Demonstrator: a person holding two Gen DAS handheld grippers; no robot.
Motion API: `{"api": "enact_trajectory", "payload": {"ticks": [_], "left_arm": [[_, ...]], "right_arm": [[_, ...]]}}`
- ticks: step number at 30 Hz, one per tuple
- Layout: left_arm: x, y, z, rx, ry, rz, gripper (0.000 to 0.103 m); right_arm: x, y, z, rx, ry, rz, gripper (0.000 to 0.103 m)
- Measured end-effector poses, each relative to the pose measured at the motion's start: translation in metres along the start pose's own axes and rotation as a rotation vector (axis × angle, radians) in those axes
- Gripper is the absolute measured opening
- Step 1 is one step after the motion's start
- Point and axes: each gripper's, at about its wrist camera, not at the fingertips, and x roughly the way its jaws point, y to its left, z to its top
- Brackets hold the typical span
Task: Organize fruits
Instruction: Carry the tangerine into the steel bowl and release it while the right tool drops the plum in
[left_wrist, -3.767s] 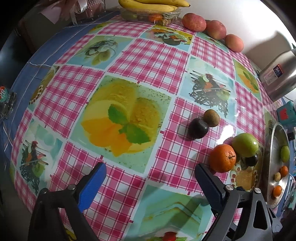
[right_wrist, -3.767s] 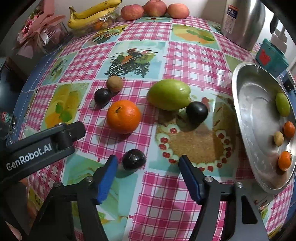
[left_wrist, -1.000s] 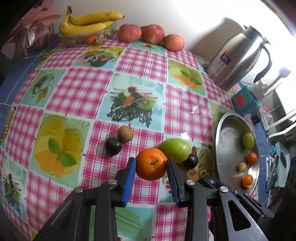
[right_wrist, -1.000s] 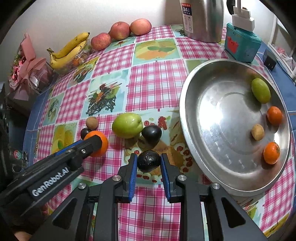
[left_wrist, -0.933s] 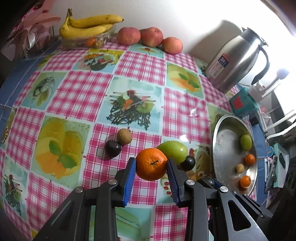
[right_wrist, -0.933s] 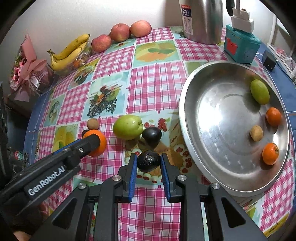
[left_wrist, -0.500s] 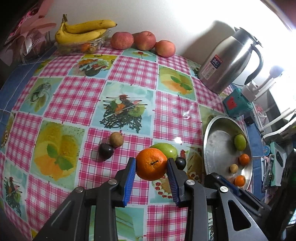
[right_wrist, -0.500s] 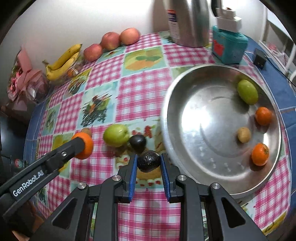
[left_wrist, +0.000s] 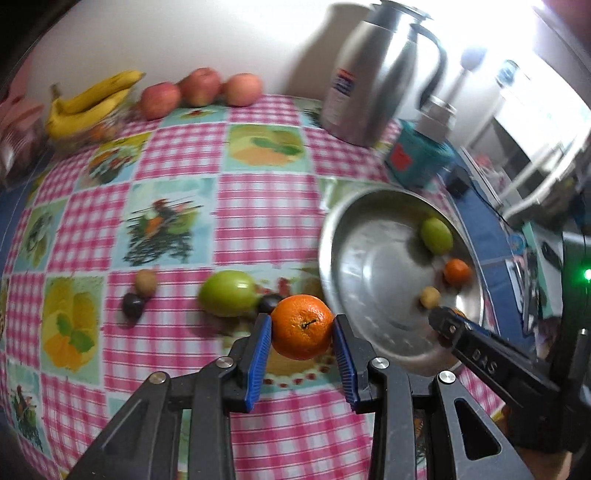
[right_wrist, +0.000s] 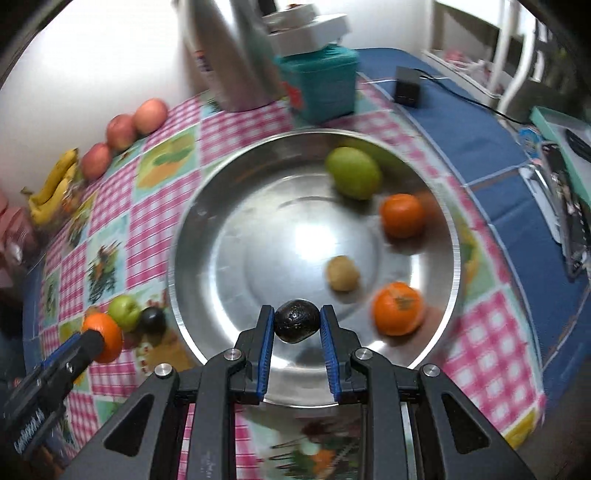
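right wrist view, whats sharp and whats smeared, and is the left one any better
Right wrist view: the dark fruit in the right gripper is sharp, while the steel tray and its fruits smear. Left wrist view: the clamped orange is crisp, the tablecloth is blurred, and the window glares white.

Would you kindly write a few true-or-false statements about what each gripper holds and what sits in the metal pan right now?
1. The left gripper is shut on the orange. True.
2. The right gripper holds a banana. False: it is shut on a dark fruit.
3. The metal pan is empty. False: four fruits lie in it.
4. The big green fruit lies on the tablecloth. True.
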Motion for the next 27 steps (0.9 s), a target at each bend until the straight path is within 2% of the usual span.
{"api": "enact_trajectory", "payload": {"ticks": [5, 10, 27], "left_arm": [[0.005, -0.030, -0.006, 0.077, -0.013, -0.008, 0.036], [0.013, -0.044, -0.009, 0.124, -0.017, -0.008, 0.036], [0.035, -0.051, -0.004, 0.153, -0.048, 0.013, 0.036]], "right_arm": [[-0.007, -0.014, 0.002, 0.025, -0.017, -0.015, 0.026], [-0.013, -0.020, 0.004, 0.035, -0.035, -0.006, 0.026], [0.002, -0.020, 0.004, 0.048, -0.013, 0.019, 0.026]]}}
